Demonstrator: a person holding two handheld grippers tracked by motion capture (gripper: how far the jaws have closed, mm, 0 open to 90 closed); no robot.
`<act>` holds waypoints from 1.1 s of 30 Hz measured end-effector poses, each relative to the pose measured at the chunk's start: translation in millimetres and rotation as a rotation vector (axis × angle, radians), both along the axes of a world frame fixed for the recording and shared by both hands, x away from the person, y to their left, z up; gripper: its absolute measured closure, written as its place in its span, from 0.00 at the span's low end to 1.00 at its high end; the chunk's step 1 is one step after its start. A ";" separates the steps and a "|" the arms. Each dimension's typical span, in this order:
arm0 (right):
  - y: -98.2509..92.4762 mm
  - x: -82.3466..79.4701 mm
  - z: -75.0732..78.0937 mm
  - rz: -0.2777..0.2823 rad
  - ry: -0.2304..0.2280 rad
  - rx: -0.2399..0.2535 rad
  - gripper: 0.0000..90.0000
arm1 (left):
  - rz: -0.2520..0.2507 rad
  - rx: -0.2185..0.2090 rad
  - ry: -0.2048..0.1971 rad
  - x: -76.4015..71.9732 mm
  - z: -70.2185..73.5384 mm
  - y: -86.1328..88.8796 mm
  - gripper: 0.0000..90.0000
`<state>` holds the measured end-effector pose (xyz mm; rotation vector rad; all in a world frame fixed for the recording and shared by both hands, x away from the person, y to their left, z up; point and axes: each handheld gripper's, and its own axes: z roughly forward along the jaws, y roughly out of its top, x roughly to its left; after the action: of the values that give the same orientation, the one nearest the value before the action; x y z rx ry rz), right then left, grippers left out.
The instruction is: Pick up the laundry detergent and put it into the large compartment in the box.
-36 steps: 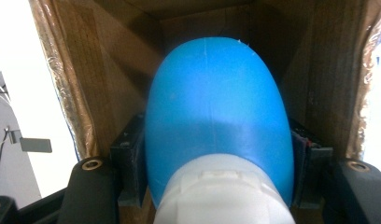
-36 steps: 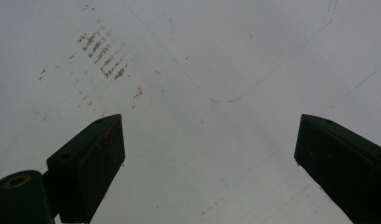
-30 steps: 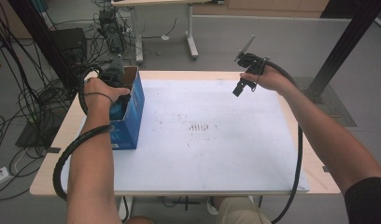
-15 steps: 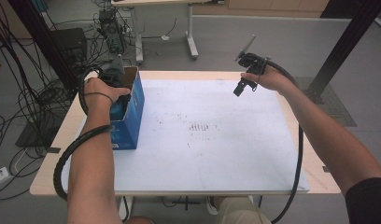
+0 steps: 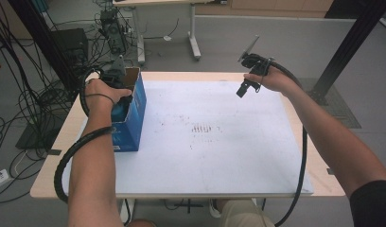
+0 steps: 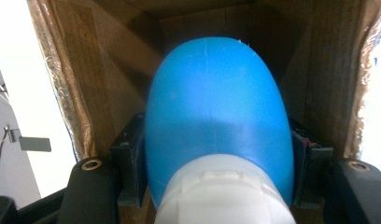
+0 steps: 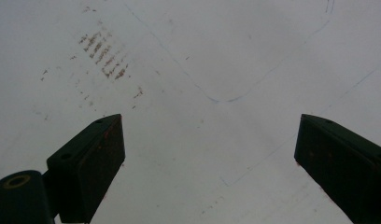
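A smooth, rounded blue bottle [image 6: 216, 121] with a white ribbed cap sits inside the open cardboard box [image 5: 134, 101], blue outside and brown within, at the table's [image 5: 285, 189] left edge. The left gripper [image 6: 216, 186] reaches down into the box, its jaws clamped on the bottle's sides. The right gripper [image 7: 209, 168] hovers over the white, faintly stained sheet [image 7: 188, 56], jaws spread wide and empty.

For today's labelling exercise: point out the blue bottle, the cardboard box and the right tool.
blue bottle [image 6: 216, 107], left gripper view, on its rounded blue body.
cardboard box [image 5: 136, 101], high view, on its blue outer side.
right tool [image 7: 209, 163], right gripper view, midway between its open jaws.
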<state>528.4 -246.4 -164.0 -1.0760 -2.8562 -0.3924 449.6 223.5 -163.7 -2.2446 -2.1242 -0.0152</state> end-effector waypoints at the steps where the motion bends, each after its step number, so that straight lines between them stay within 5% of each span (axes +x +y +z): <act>1: -0.1 -0.2 0.1 0.001 -0.001 0.000 0.10 | 0.000 0.000 -0.001 -0.1 -0.1 -0.1 0.41; 20: -0.3 -1.8 1.2 0.000 -0.006 0.007 0.10 | 0.000 -0.003 -0.023 -6.8 8.0 2.9 0.33; 33: 2.2 -3.9 2.7 0.006 -0.013 0.011 0.10 | -0.016 0.014 -0.057 -19.5 39.2 -3.4 0.31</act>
<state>524.5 -244.1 -161.4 -1.0670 -2.8644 -0.4153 430.2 220.2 -124.6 -2.2802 -2.1268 -0.0963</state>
